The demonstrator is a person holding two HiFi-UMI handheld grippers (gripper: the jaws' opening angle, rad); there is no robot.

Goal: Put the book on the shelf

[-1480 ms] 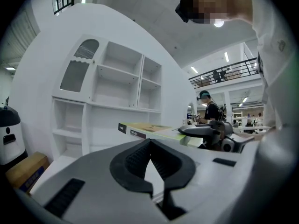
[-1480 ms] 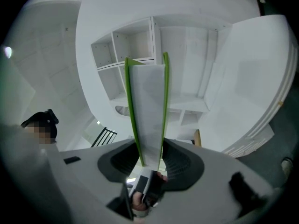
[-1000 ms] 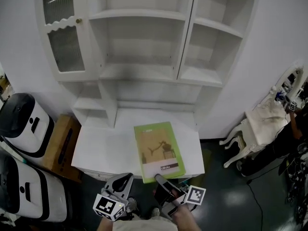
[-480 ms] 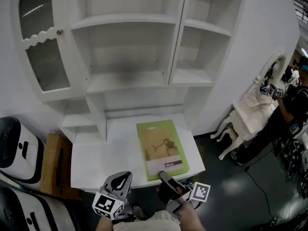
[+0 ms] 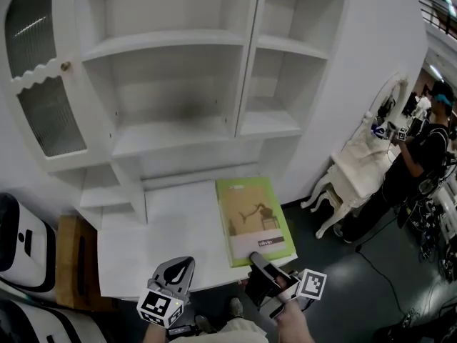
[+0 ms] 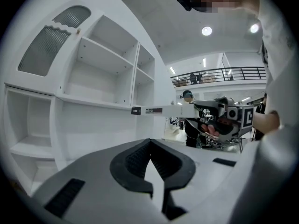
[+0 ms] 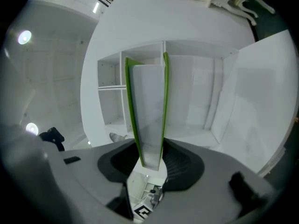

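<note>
Green book (image 5: 255, 220) is pinched at its near edge between the jaws of the right gripper (image 5: 261, 264). It sticks out flat over the right end of the white desk top (image 5: 153, 241), below the shelf (image 5: 171, 136). Left gripper (image 5: 178, 269) is closed on nothing, off to the side. Risk: the one-edge grip could let the book droop or twist out, and its far corner could clip the shelf lip or divider (image 5: 246, 63).

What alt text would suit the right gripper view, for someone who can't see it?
A green-covered book, seen edge-on, is clamped between the dark jaws of the right gripper. Behind it stands a white shelf unit with open compartments.
</note>
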